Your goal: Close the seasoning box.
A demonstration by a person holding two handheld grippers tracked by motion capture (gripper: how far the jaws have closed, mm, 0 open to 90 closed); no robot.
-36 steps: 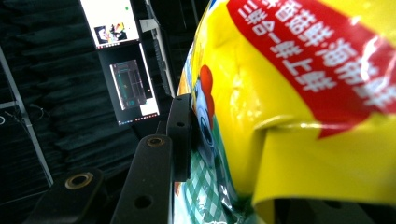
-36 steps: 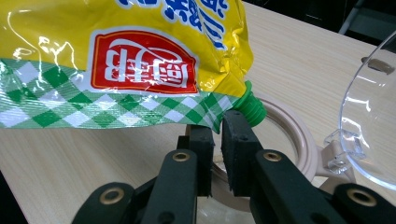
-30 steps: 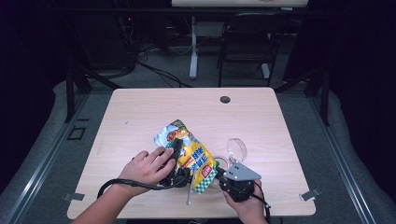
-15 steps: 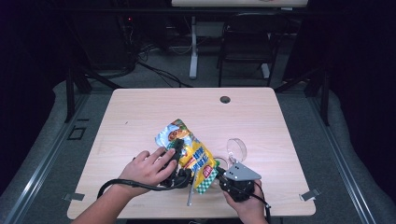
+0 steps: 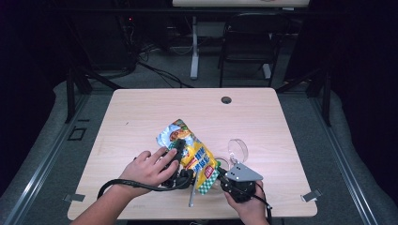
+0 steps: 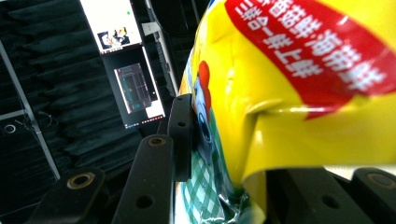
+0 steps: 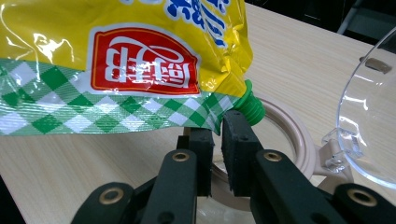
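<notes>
Resting at the near edge of the table [image 5: 141, 112], the right gripper [image 5: 220, 174] has its jaws nearly together, pinching the green-checked bottom corner of the yellow snack pouch [image 5: 195, 157] just beside its green spout [image 7: 250, 109]. Under that corner lies a beige ring-shaped lid [image 7: 299, 140], and a clear plastic cover [image 5: 237, 149] stands tilted just beyond it; what the pouch holds cannot be told. Just to the left, the left gripper [image 5: 180, 164] is clamped across the middle of the pouch, one pad pressed flat on its printed side, the hand [image 5: 148, 168] lying over it. Nothing has shifted since a second ago: pouch, lid and both grippers keep their places. Farther off, a dark round hole [image 5: 226, 100] sits near the table's far edge.
</notes>
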